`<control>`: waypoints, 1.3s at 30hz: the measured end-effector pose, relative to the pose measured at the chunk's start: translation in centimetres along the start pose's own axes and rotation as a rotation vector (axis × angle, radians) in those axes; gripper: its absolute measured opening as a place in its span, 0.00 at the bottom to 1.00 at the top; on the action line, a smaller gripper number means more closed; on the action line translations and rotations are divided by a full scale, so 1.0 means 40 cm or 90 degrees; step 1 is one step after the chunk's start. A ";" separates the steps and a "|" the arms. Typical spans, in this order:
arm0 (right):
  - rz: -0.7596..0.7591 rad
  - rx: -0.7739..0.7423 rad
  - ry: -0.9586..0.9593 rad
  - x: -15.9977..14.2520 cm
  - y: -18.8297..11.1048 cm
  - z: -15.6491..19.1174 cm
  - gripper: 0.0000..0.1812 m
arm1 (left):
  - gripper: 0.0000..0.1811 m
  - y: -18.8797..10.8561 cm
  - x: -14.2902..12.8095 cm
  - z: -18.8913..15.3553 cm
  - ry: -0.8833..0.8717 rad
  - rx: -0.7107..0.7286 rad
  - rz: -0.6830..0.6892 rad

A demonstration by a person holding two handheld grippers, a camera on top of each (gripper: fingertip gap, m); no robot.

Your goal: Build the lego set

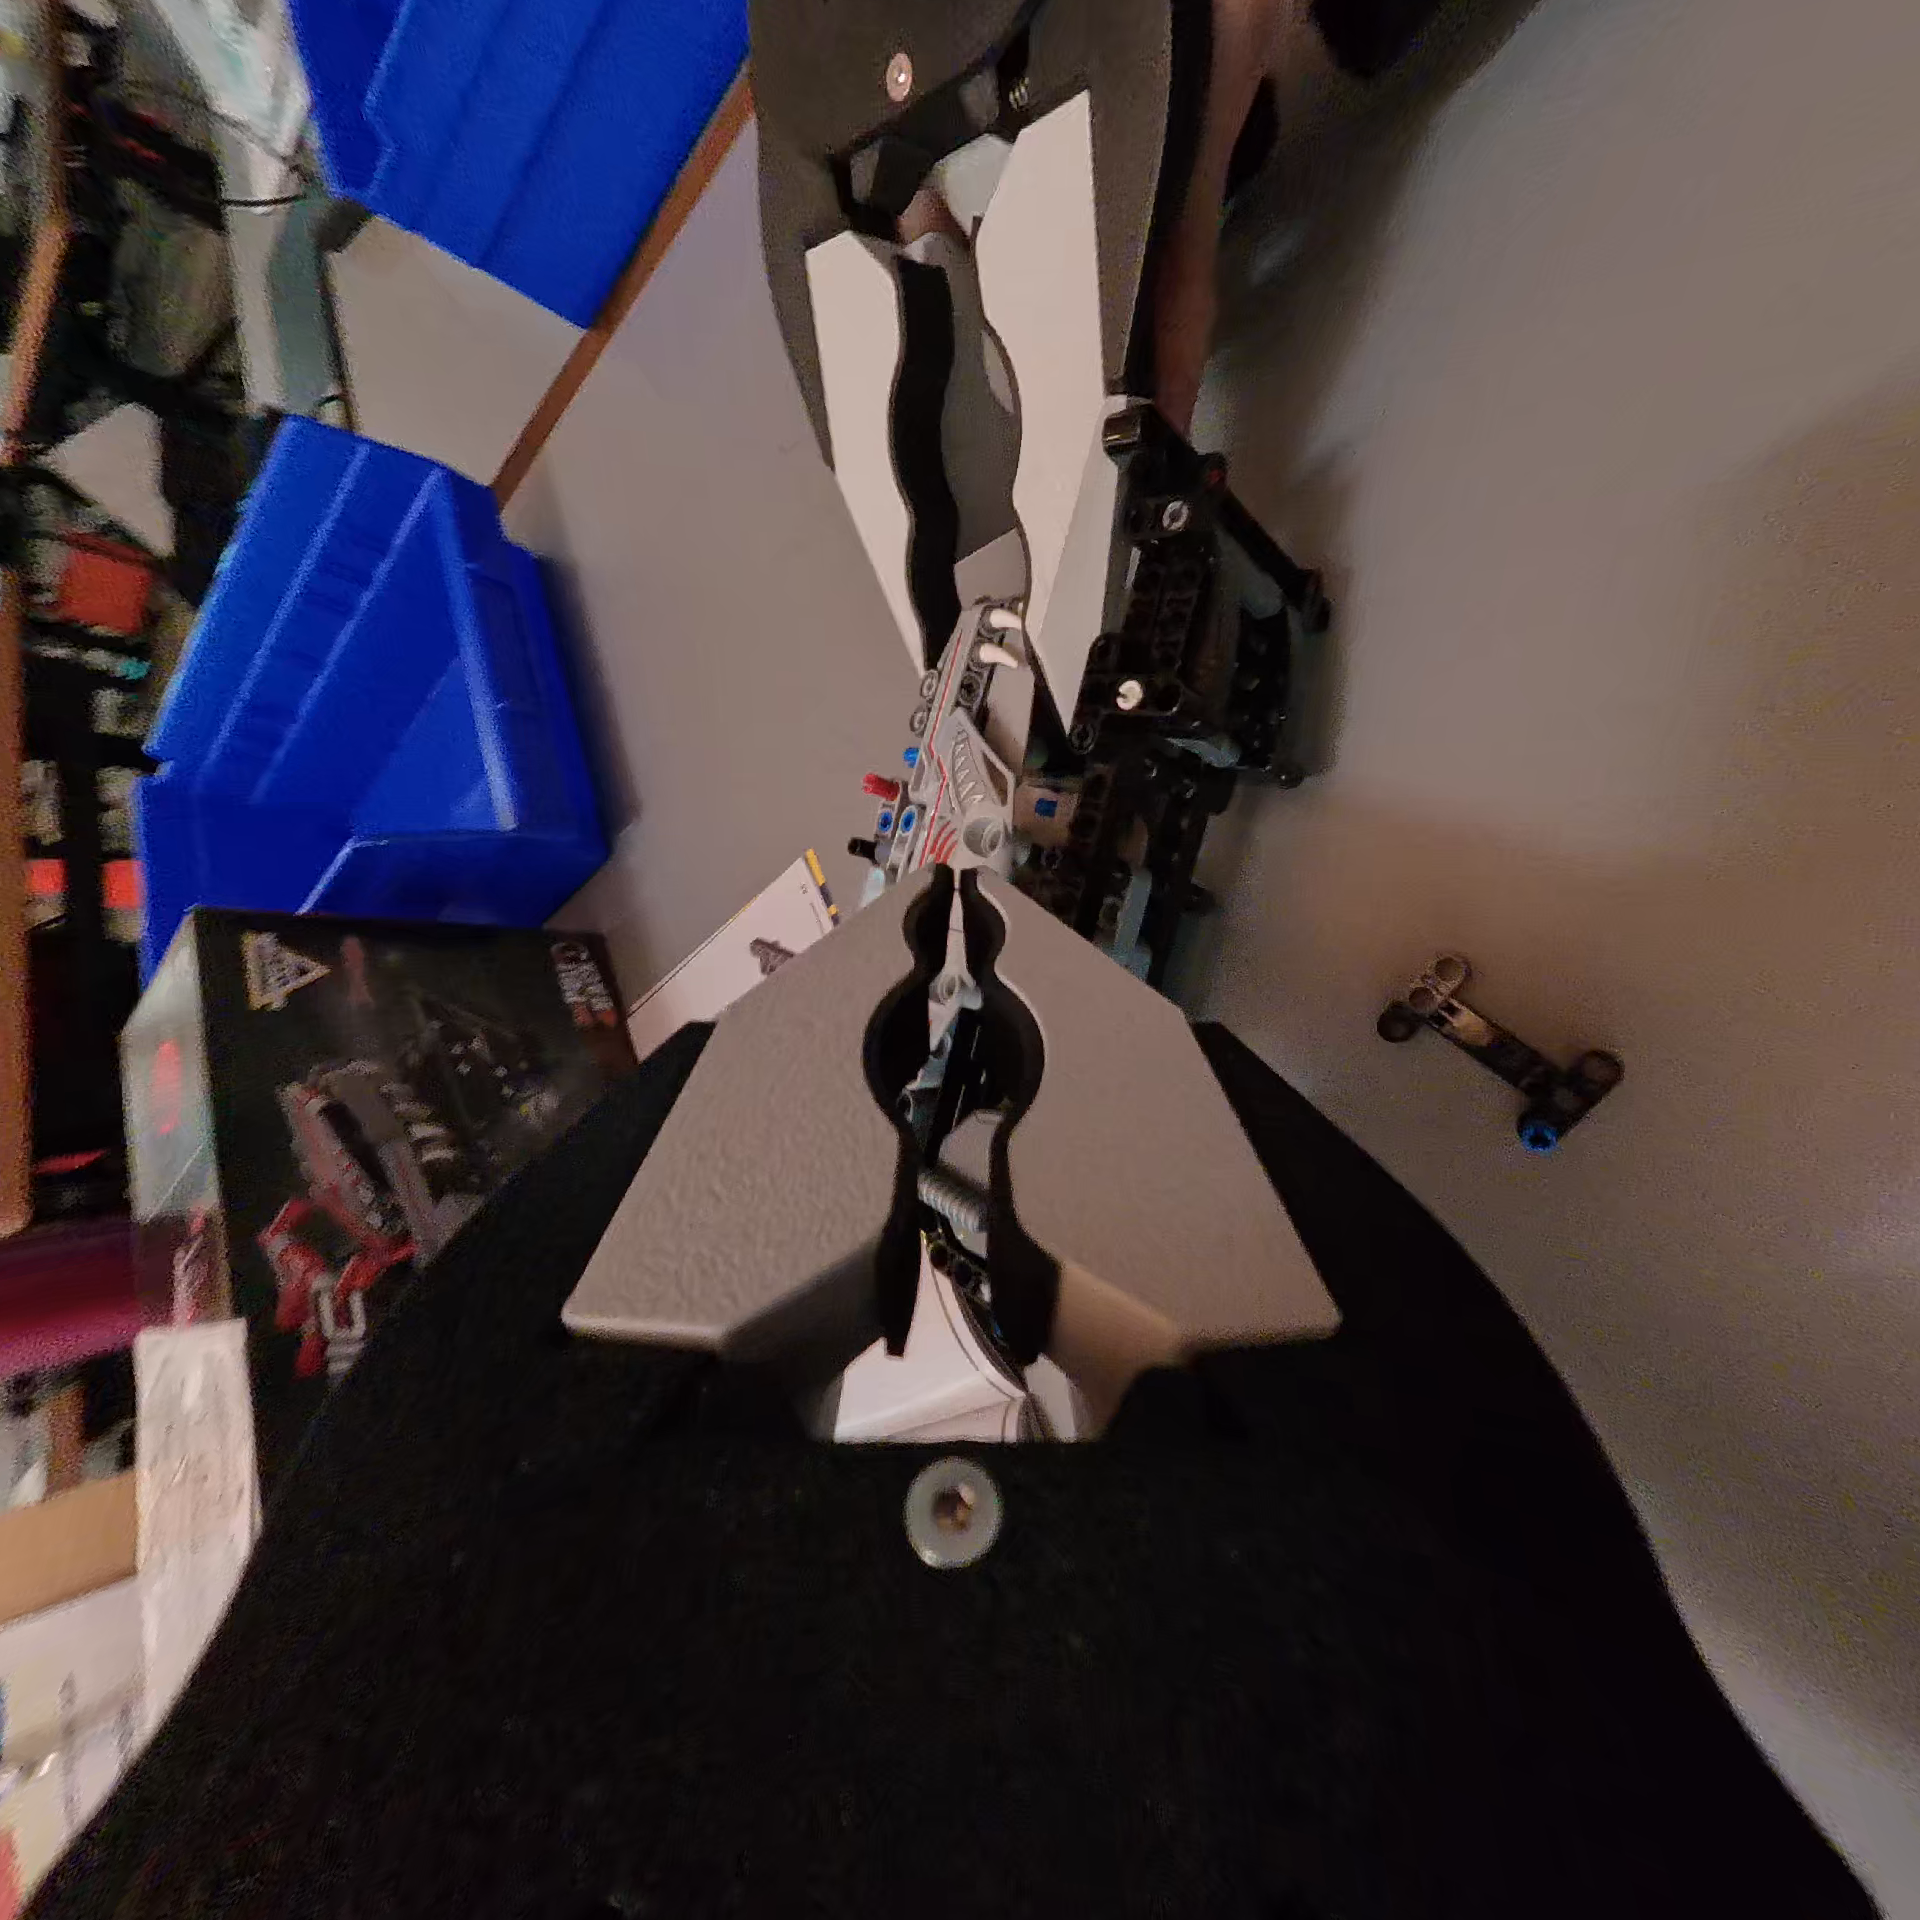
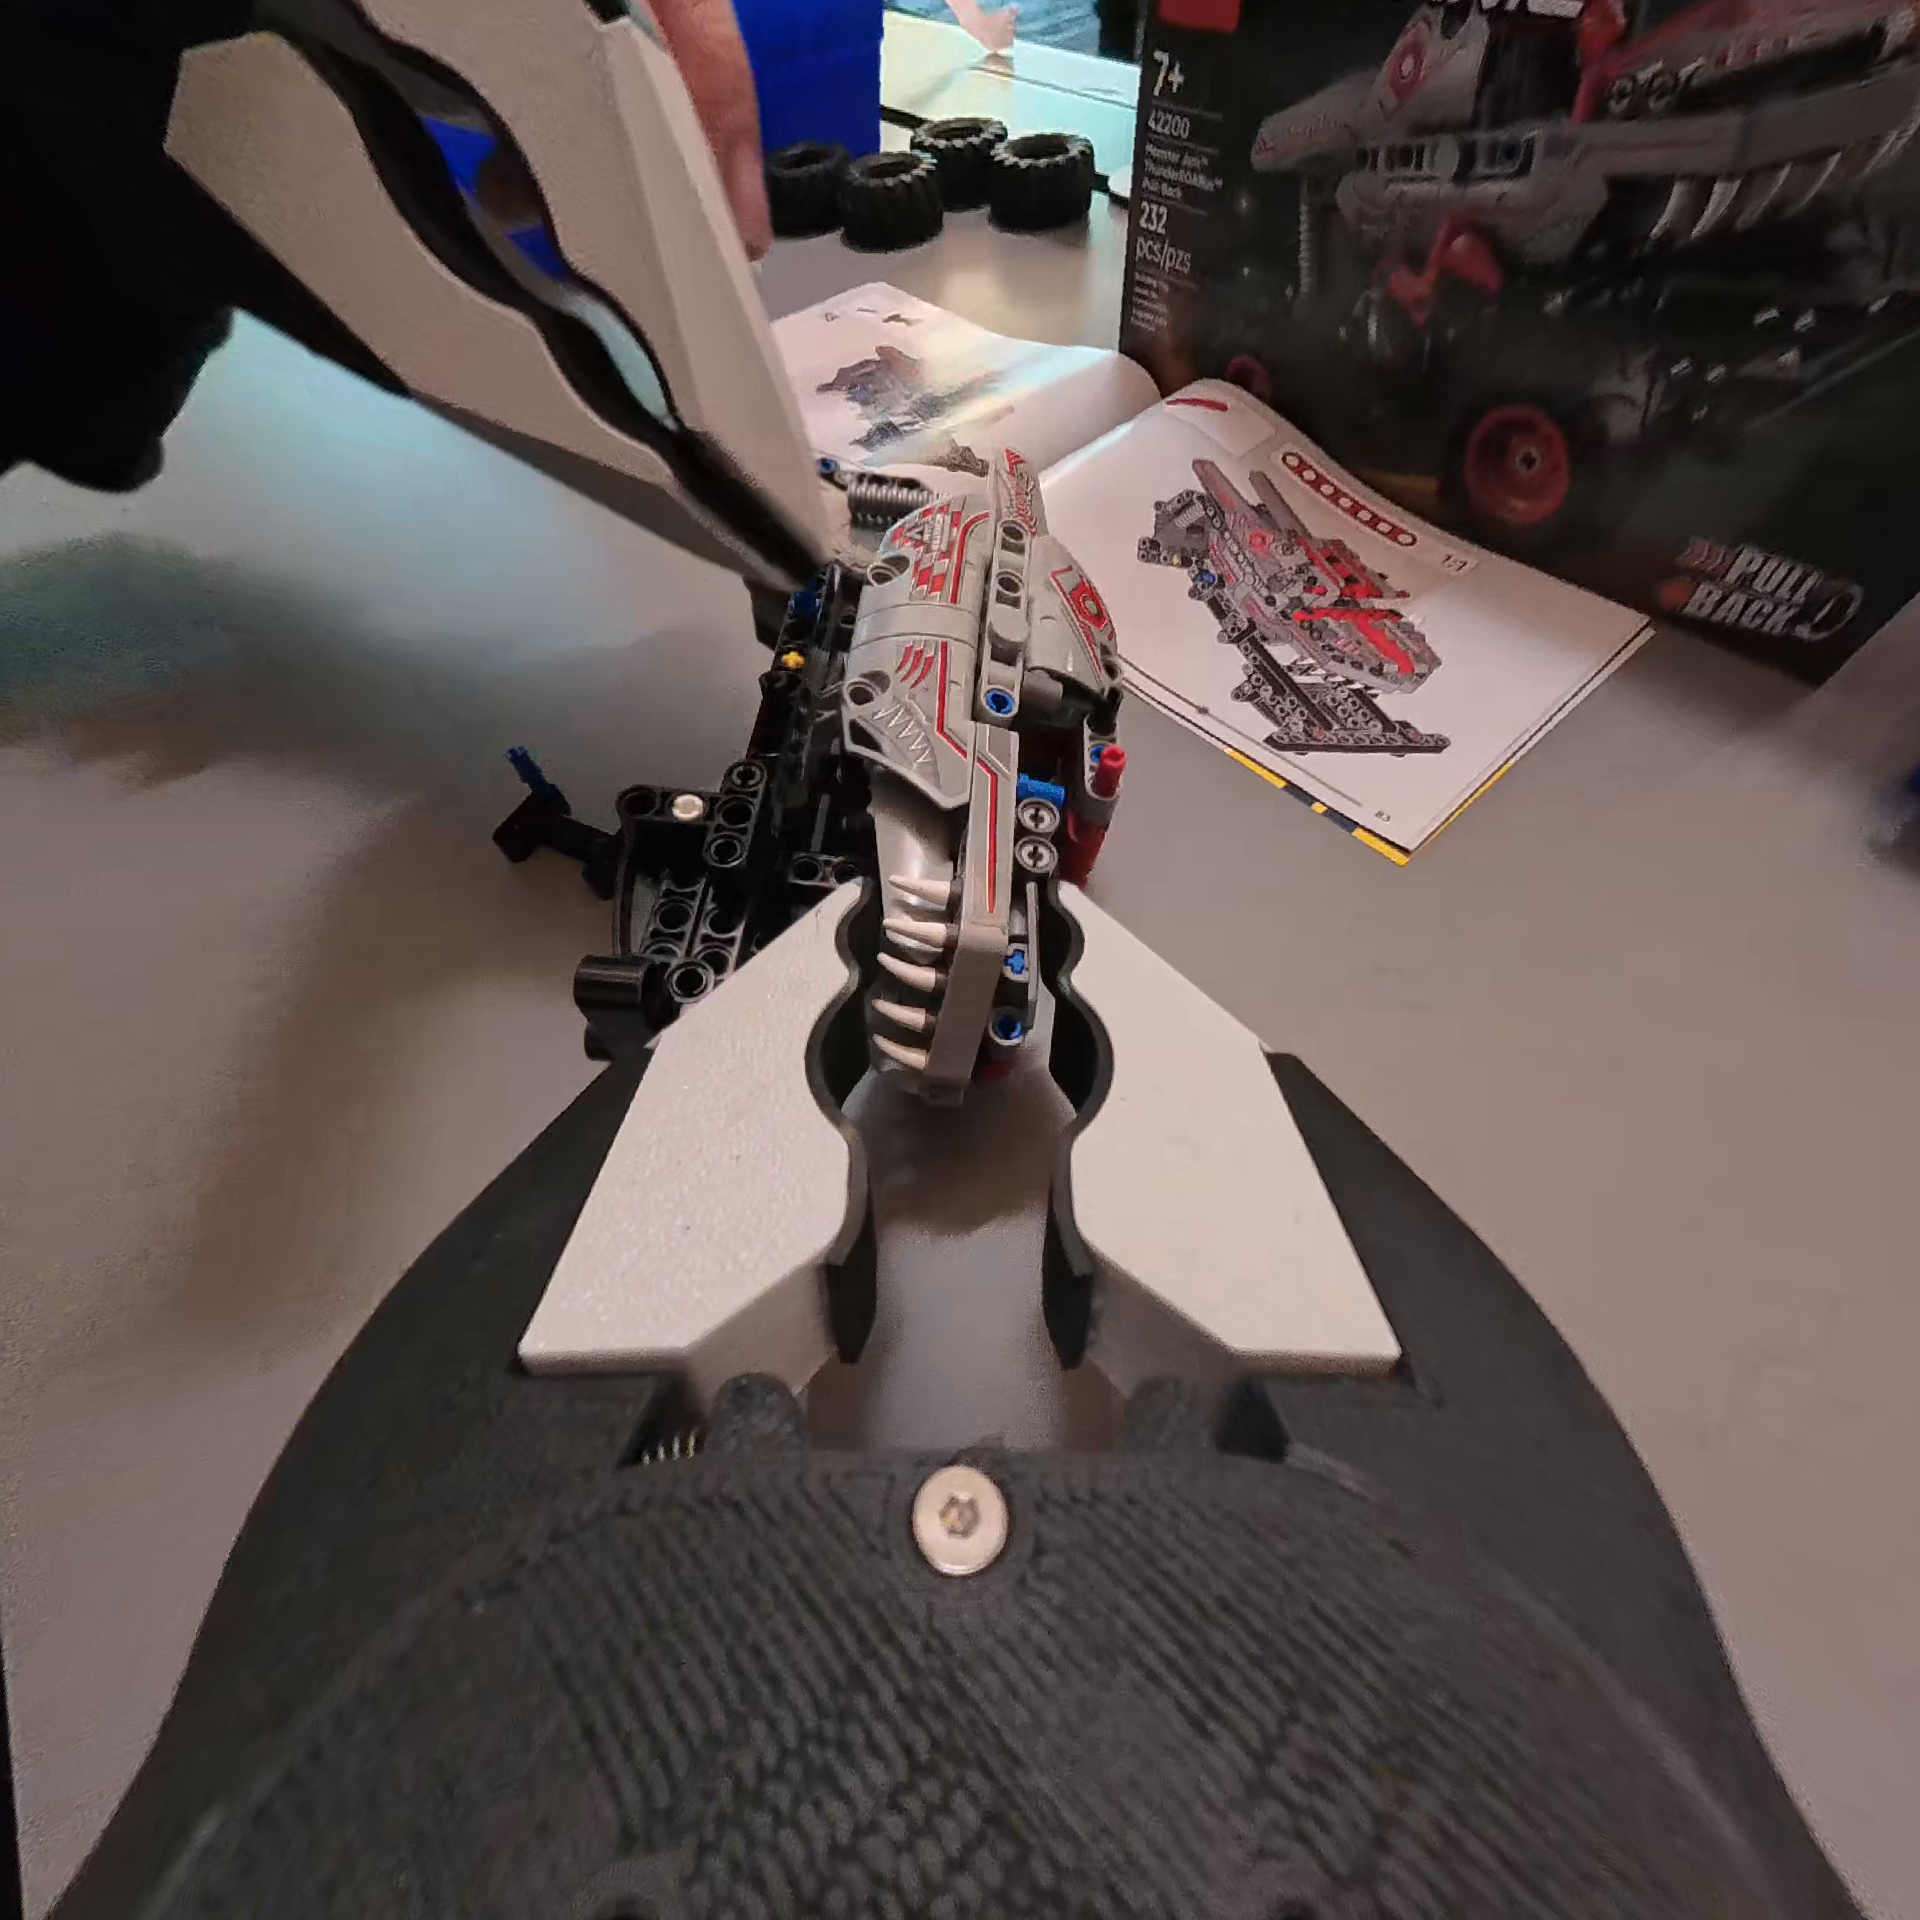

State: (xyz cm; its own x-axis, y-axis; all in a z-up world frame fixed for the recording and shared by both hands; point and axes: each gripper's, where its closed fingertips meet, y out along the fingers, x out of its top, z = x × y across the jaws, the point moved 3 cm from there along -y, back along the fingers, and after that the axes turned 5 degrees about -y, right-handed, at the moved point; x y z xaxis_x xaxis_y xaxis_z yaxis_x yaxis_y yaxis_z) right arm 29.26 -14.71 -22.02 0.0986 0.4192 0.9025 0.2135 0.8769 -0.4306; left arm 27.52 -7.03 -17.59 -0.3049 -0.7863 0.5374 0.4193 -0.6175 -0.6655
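Note:
The lego truck model has a grey body with red decals and white teeth (image 2: 935, 675) on a black beam chassis (image 2: 707, 862). It stands on end on the grey table (image 2: 312, 1039). My right gripper (image 2: 961, 914) is shut on the toothed end of the grey body. My left gripper (image 2: 816, 566) comes in from the upper left and is shut on the model's far end by a metal spring. In the left wrist view the left gripper (image 1: 956, 888) pinches the model's end, with the grey body (image 1: 956, 769) and chassis (image 1: 1174, 665) beyond it and the right gripper (image 1: 982, 623) above.
A small black piece with a blue pin (image 1: 1496, 1049) lies loose on the table. The open instruction booklet (image 2: 1351, 644) and the set's box (image 2: 1558, 312) are behind the model. Several black tyres (image 2: 935, 177) sit at the back. Blue bins (image 1: 384, 686) line the table edge. Some 6 centimeters of space lies between my two pairs of fingers.

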 end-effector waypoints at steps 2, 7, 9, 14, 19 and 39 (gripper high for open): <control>0.005 0.000 -0.006 -0.002 0.000 -0.002 0.17 | 0.00 0.009 -0.002 0.010 -0.001 -0.055 0.008; 0.016 0.007 0.016 -0.008 0.004 -0.008 0.16 | 0.00 0.037 -0.004 0.019 0.066 -0.160 0.038; 0.016 0.011 0.021 -0.008 0.005 -0.009 0.16 | 0.01 0.050 -0.006 0.023 0.090 -0.187 0.060; 0.016 0.015 0.032 -0.008 0.006 -0.014 0.16 | 0.00 0.056 -0.001 0.019 0.129 -0.265 0.060; 0.008 0.006 0.019 -0.003 0.006 -0.019 0.20 | 0.00 0.059 0.001 0.016 0.126 -0.311 0.071; -0.030 0.029 -0.006 0.045 0.021 -0.024 0.29 | 0.00 0.059 0.003 0.012 0.036 -0.278 0.087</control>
State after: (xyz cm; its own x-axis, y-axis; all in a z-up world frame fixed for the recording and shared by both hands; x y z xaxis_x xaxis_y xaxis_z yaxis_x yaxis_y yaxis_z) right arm 30.54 -13.45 -20.76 0.0807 0.3785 0.9221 0.1738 0.9056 -0.3870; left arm 28.86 -8.57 -18.84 -0.3227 -0.8537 0.4087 0.0629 -0.4502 -0.8907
